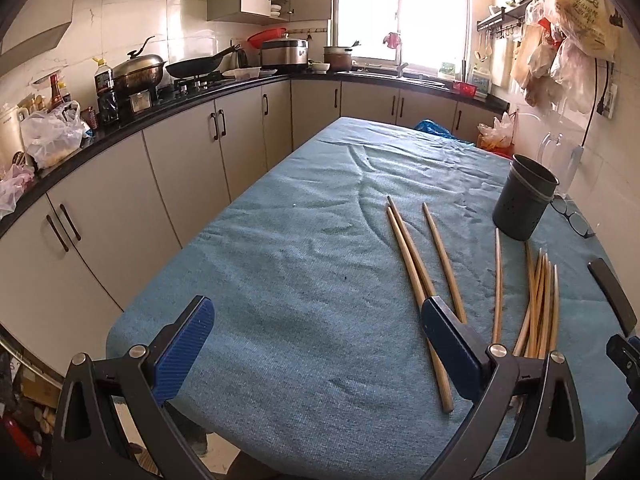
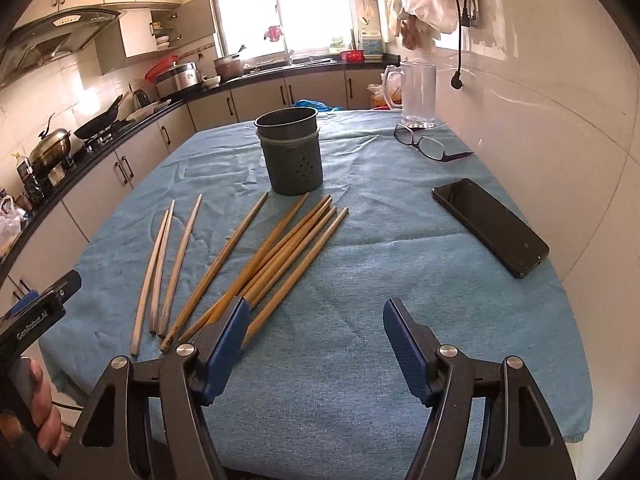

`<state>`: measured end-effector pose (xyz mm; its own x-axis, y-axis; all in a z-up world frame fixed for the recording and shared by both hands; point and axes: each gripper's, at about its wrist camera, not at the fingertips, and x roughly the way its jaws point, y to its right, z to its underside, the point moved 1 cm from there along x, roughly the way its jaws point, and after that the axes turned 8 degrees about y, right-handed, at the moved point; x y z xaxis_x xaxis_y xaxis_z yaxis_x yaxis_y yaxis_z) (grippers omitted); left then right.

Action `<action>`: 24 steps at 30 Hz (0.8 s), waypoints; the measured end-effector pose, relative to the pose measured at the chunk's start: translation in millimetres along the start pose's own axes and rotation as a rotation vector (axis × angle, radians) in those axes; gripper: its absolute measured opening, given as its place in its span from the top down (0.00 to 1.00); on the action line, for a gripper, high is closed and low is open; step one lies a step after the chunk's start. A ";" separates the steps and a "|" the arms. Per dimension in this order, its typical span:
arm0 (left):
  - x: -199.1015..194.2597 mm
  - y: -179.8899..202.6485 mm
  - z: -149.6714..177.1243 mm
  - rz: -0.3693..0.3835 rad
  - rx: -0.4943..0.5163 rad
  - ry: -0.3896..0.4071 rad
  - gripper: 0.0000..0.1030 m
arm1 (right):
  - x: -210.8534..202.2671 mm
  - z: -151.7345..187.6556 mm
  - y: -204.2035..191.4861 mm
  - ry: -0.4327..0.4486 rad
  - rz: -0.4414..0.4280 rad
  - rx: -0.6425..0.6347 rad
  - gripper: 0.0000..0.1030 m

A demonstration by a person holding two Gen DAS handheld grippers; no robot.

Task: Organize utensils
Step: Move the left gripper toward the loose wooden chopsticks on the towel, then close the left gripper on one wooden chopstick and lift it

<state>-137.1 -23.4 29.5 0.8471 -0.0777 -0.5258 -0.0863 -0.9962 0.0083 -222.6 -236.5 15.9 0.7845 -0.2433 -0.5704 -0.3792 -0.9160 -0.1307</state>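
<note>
Several wooden chopsticks [image 2: 280, 252] lie loose on a blue cloth, fanned out in front of a dark grey utensil holder [image 2: 291, 151] that stands upright and empty. In the left wrist view the chopsticks [image 1: 412, 264] lie to the right, and the holder [image 1: 522, 197] stands far right. My left gripper [image 1: 316, 328] is open and empty above the near edge of the table, left of the chopsticks. My right gripper [image 2: 316, 332] is open and empty, its left finger over the near ends of the chopstick pile.
A black phone [image 2: 490, 226] lies at the right of the blue-clothed table [image 2: 380, 280]. Glasses [image 2: 424, 145] and a clear mug [image 2: 416, 96] sit at the far right by the wall. Kitchen counter and cabinets [image 1: 172, 152] run along the left.
</note>
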 end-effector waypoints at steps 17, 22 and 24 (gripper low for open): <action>6.2 4.0 2.9 -0.010 0.001 -0.021 0.00 | 5.8 2.3 1.0 -0.027 -0.012 0.014 0.38; 11.9 0.9 4.3 0.007 -0.009 -0.047 0.00 | 9.7 3.0 2.0 -0.044 -0.017 0.023 0.42; 20.5 -2.8 2.6 0.025 -0.001 -0.087 0.00 | 12.9 1.6 4.4 -0.058 -0.027 0.032 0.47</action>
<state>-120.8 -22.1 16.4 0.7960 -0.0987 -0.5971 -0.1062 -0.9941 0.0227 -214.9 -243.2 6.6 0.7653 -0.1985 -0.6122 -0.3741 -0.9112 -0.1722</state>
